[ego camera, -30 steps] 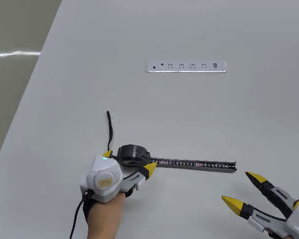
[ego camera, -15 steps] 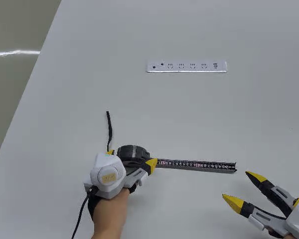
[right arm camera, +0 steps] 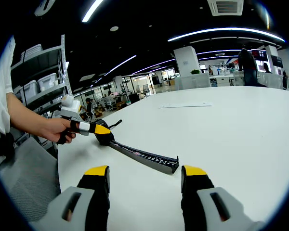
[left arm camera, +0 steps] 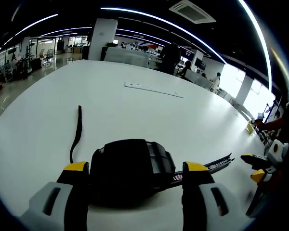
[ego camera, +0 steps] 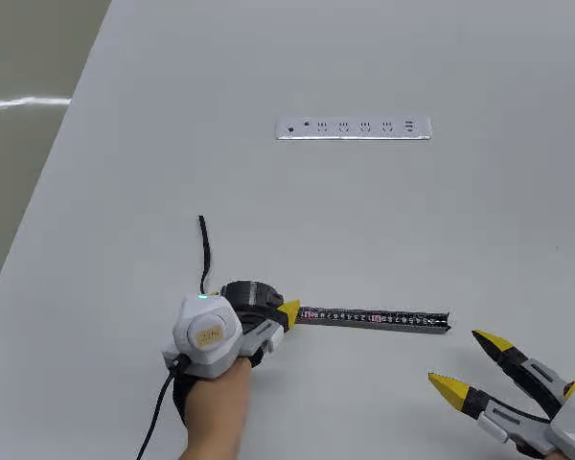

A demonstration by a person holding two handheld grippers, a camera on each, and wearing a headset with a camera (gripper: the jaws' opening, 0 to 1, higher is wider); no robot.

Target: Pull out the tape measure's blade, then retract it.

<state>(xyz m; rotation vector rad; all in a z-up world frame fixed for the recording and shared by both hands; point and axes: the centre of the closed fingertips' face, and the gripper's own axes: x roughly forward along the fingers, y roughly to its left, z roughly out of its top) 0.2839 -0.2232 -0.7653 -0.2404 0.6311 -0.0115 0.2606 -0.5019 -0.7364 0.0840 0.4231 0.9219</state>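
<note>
The tape measure [ego camera: 252, 299] lies on the near left part of the white worktop [ego camera: 412, 220], its black case low and rounded. Its blade [ego camera: 374, 317] is drawn out along the surface, the long axis running from the case out to the person's right and slanting slightly toward them; the hooked end points to the right. A thin black strap [ego camera: 205, 254] trails away from the case toward the far side.

The left gripper [ego camera: 254, 305] is clamped on the case, one yellow-tipped jaw on each side, held in the person's left hand [ego camera: 211, 407]. The right gripper [ego camera: 471, 366] is near the blade's end but apart from it, jaws spread wide and holding nothing. A white power strip [ego camera: 353, 128] lies well beyond, farther across the worktop.

The head view gives the whole line of case and blade. The left gripper view gives the ribbed top of the case close up between the jaws, the blade slipping out behind the right-hand jaw. The right gripper view looks back along the blade, its printed scale legible as marks and its end aimed at the gap between the jaws, with the person's bare forearm [right arm camera: 26, 120] and shelving with bins [right arm camera: 38, 82] behind.
</note>
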